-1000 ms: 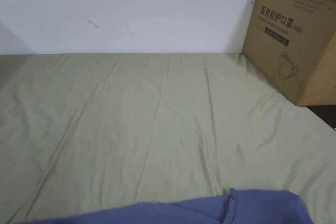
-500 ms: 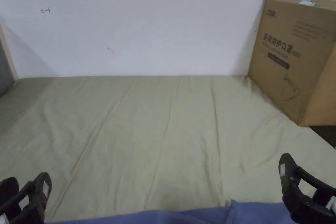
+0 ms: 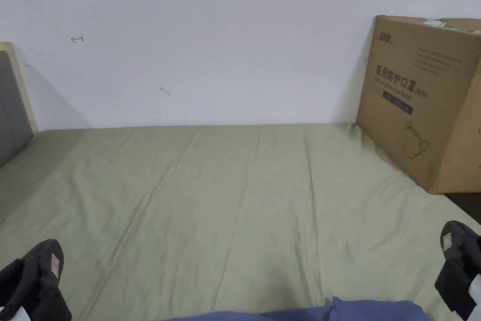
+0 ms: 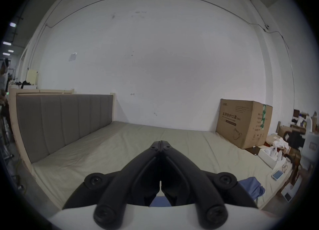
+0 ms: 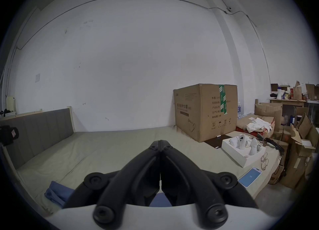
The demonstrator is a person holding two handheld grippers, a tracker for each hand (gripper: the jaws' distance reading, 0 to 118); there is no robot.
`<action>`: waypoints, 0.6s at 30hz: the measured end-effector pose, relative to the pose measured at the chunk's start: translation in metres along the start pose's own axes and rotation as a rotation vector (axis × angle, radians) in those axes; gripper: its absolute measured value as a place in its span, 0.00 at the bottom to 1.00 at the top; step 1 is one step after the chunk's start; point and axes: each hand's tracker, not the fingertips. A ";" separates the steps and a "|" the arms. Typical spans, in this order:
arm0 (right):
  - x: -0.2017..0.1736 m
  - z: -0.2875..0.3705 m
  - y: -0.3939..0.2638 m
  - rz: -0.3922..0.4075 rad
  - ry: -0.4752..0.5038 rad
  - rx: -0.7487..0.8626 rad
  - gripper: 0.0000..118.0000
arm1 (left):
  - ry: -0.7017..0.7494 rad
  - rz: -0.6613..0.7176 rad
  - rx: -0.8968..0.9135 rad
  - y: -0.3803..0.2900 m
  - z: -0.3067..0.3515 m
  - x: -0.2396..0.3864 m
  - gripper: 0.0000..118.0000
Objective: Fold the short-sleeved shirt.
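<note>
Pale green sheeting (image 3: 225,204) stretched flat over the bed (image 4: 120,147) and gave the whole working surface, backed by a plain white wall (image 3: 211,30). Low over its near edge the black two-jaw left gripper (image 4: 160,143) was held level, its tips pressed together on nothing, and the matching right gripper (image 5: 160,142) sat the same way, closed and empty; from the head camera both poked in at the bottom corners, well apart. Between them, on the sheet's near edge, lay the blue short-sleeved shirt (image 3: 357,310), bunched rather than spread, a rumpled end of it beside each gripper's body (image 4: 253,189) (image 5: 55,194). Farther out stood a large brown cardboard box (image 3: 422,101) against the wall on the right, a grey padded headboard (image 4: 65,118) on the left, and a phone (image 5: 250,176) near the bed's right edge. Folding had probably not begun: this looked like the approach, and the next move called for opening both jaws, dropping to the cloth and taking two edges to spread it flat. Most of the shirt was cut off by the frame or hidden under the grippers, so its collar, sleeves and facing could not be made out.
</note>
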 end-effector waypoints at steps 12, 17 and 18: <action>-0.010 -0.013 -0.012 0.080 0.105 -0.229 0.00 | -0.367 0.665 -0.793 -0.103 -0.132 -0.221 0.57; -0.025 -0.026 -0.017 0.077 0.135 -0.285 0.00 | -0.444 0.956 -0.853 -0.154 -0.153 -0.260 1.00; -0.029 -0.026 -0.018 0.074 0.139 -0.295 0.00 | -0.449 0.977 -0.888 -0.162 -0.159 -0.262 1.00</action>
